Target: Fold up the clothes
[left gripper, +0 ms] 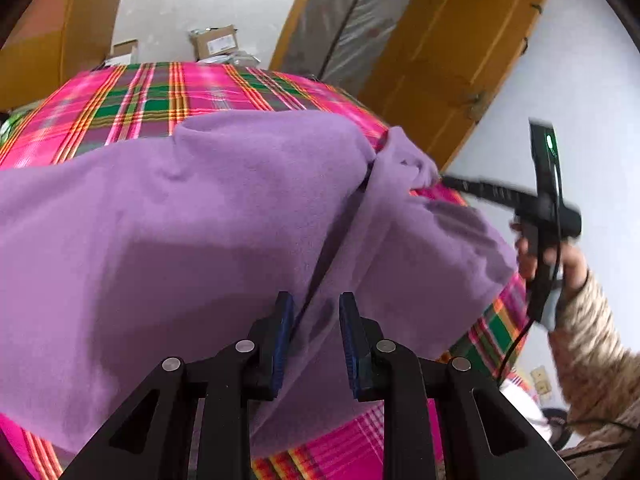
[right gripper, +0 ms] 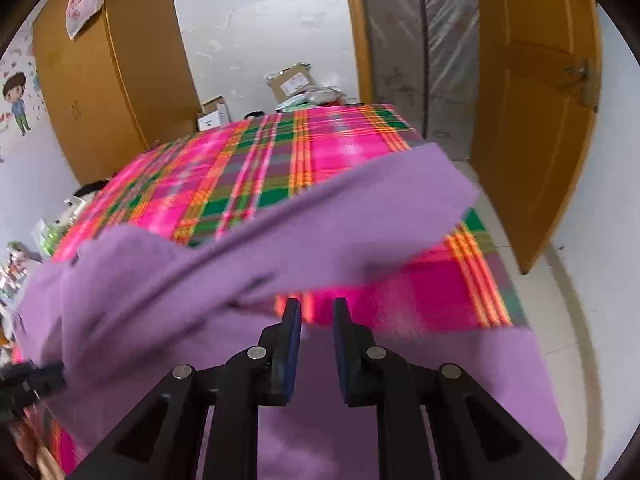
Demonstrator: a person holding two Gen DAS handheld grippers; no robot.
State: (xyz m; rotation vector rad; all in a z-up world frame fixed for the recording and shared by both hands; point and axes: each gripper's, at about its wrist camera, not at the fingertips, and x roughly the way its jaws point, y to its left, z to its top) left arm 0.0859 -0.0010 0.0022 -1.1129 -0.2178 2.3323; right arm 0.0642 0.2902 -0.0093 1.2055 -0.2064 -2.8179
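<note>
A purple garment [left gripper: 200,220] lies on the plaid cloth [left gripper: 160,96]. Left gripper [left gripper: 316,312] gapes over it, holding nothing; right gripper [right gripper: 316,316] likewise (its sleeve blurred).

Bright, even indoor light w/ soft shadows; fisheye bends edges, dark corner vignette; right view motion-blurred.
</note>
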